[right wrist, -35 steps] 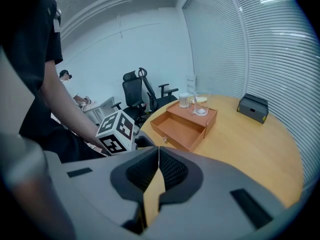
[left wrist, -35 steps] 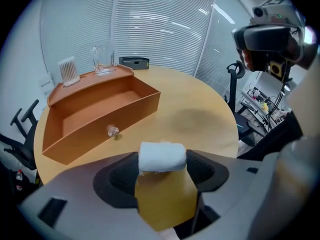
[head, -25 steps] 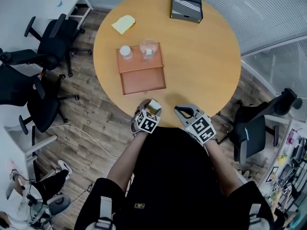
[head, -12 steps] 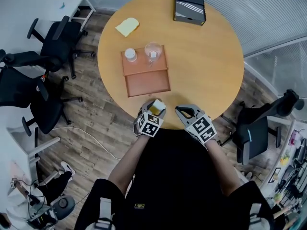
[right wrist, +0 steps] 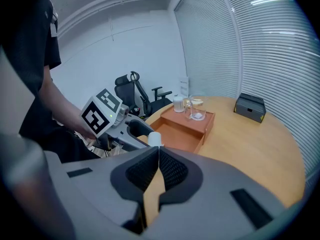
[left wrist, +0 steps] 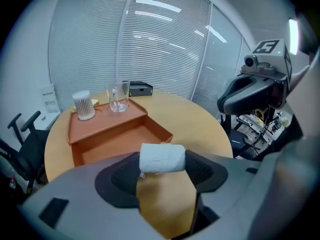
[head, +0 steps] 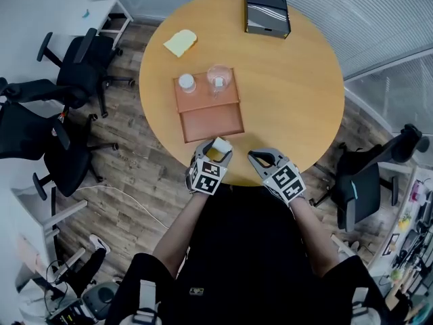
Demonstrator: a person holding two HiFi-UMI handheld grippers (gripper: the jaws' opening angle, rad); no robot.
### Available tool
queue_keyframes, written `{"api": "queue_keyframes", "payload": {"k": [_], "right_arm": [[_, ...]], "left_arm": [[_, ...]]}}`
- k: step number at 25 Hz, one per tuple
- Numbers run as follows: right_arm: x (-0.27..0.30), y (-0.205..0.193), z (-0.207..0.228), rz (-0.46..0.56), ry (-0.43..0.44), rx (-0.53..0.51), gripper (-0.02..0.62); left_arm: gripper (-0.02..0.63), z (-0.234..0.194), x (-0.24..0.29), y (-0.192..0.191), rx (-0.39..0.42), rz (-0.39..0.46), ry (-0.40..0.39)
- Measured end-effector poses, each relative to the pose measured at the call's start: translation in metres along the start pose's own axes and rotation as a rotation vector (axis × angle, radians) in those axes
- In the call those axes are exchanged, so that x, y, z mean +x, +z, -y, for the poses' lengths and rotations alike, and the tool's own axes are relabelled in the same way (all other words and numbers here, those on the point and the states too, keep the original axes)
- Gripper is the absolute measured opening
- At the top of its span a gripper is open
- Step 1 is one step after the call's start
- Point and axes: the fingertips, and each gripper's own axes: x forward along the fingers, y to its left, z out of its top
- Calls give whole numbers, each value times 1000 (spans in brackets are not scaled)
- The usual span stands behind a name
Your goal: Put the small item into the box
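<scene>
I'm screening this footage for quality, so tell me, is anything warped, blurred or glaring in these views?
Head view: sharp, evenly lit across the table, little distortion. Left gripper view: strong fisheye, dark corners, blinds bowed with bright light streaks, white roll crisp. Right gripper view: same fisheye and dark corners, blinds curved.

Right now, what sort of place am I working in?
Most likely an office meeting room: there is a round wooden table, black swivel office chairs stand beside it, and slatted window blinds run along the wall.
</scene>
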Motion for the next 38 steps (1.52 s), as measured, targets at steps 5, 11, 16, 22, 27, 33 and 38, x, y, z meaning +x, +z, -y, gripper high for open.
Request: {"api": "queue_keyframes", "payload": {"k": [5, 11, 16, 22, 27, 33, 38], "right_arm": [[11, 5, -1, 12, -26, 18, 5], [22, 7, -2, 28, -55, 56, 5], [29, 3, -1, 29, -75, 83, 5], [29, -6, 3, 9, -108, 96, 5], [18, -19, 5, -6, -142, 135, 5], [10, -30, 8, -17, -171, 165, 5], [9, -28, 9, -11, -190, 177, 5]], "left_arm": [[282, -23, -4, 5, -17, 19, 7], [282, -47, -4, 18, -10, 57, 4], [283, -61, 8, 16, -26, 51, -6], [284, -77, 20, 15, -32, 32, -8], [284, -86, 31, 19, -45, 19, -6], [284, -90, 49, 13, -31, -26, -16], [284, -90, 59, 9, -30, -50, -35]]}}
